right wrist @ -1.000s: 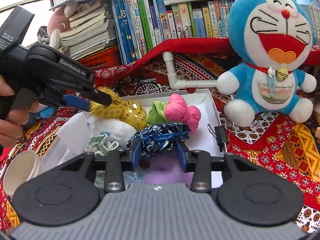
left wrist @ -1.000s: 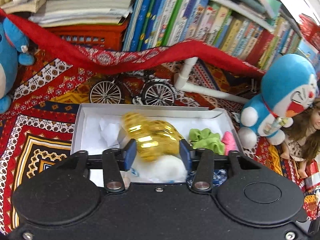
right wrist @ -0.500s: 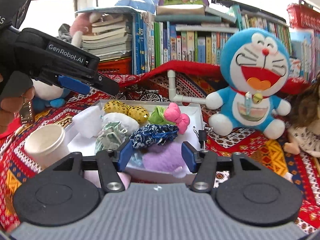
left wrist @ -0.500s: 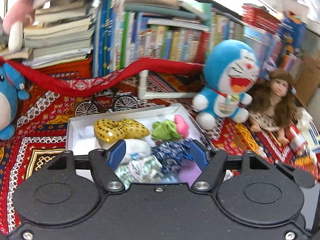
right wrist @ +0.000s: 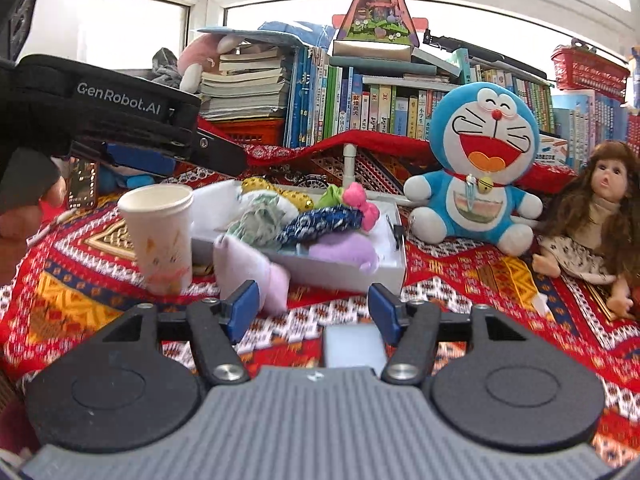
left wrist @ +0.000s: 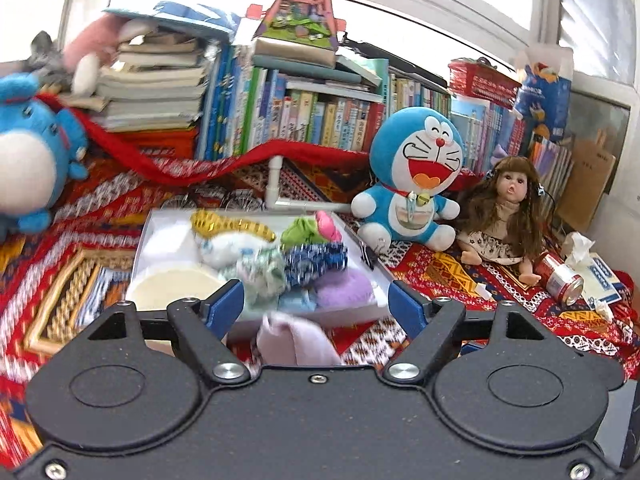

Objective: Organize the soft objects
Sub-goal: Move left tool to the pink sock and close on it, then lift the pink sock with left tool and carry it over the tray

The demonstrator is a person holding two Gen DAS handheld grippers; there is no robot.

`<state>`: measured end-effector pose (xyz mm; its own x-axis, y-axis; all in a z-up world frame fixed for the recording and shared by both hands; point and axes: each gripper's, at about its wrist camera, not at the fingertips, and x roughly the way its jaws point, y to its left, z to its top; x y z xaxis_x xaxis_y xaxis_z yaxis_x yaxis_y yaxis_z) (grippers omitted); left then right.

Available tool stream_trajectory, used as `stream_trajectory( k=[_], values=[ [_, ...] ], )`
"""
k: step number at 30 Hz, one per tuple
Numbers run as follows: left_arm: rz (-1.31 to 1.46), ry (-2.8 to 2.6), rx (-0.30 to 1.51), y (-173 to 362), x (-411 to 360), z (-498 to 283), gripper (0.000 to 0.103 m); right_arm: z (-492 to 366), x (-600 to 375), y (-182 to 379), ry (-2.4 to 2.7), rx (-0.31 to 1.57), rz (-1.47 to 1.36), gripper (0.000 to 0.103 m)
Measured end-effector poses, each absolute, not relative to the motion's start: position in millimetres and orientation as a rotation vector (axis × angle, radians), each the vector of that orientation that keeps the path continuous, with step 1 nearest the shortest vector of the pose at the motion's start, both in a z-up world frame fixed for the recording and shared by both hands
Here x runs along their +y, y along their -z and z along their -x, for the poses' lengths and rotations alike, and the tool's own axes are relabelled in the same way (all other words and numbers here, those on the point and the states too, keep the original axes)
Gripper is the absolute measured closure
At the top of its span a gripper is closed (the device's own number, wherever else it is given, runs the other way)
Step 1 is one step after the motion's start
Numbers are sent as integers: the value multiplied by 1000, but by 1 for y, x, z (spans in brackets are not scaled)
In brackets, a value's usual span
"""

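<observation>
A white box (left wrist: 141, 248) on the patterned cloth holds several soft pieces: a gold sequined scrunchie (left wrist: 232, 225), green (left wrist: 300, 231) and pink (left wrist: 329, 227) ones, a blue patterned one (left wrist: 316, 262) and a purple pad (left wrist: 344, 291). My left gripper (left wrist: 316, 306) hangs back from the box's near wall, its jaws opening with nothing pressed between them. A pale lilac cloth (left wrist: 296, 340) lies below them, outside the box. My right gripper (right wrist: 314, 310) is also back from the box (right wrist: 344, 276), jaws opening and empty, with the lilac cloth (right wrist: 252, 272) just beyond its left finger.
A paper cup (right wrist: 160, 236) stands left of the box. A blue cat plush (left wrist: 416, 176), a doll (left wrist: 504, 216) and a red can (left wrist: 560, 278) are to the right. Another blue plush (left wrist: 32, 160) sits left, with books and a toy bicycle behind.
The left gripper let go of the gold scrunchie and the right let go of the blue patterned one. Both opened wider and drew back from the box.
</observation>
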<state>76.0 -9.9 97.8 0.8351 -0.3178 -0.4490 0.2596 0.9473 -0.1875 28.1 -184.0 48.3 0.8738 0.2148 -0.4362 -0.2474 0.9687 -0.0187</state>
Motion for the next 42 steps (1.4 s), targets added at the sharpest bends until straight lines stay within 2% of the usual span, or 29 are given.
stream_trajectory(
  k=[4,10,12,19,29,30,34,37,39,42],
  values=[
    [162,272,524,-74,-10,-64,27,-14,-185,-38,-250,471,14,30],
    [178,232,614,-43,-20,-72,36,6,-178,-21,-219,473,-29,40],
    [176,222,613,-39,-23,-75,38,12,-178,-19,-216,455,-47,40],
    [170,157,621,-27,-33,-97,38,10,-177,-8,-138,474,-148,45],
    [196,100,670,-12,-38,-127,40,8,-168,2,-32,453,-201,46],
    [195,100,672,-11,-39,-129,42,8,-169,3,-29,454,-211,46],
    [197,121,687,-8,-44,-134,61,8,-166,5,11,458,-231,53],
    [159,113,670,-9,-49,-130,71,8,-166,6,26,457,-263,55],
    [143,124,656,-11,-50,-125,76,7,-165,5,22,452,-287,56],
    [132,147,643,-16,-48,-117,77,6,-162,3,25,442,-296,57]
  ],
)
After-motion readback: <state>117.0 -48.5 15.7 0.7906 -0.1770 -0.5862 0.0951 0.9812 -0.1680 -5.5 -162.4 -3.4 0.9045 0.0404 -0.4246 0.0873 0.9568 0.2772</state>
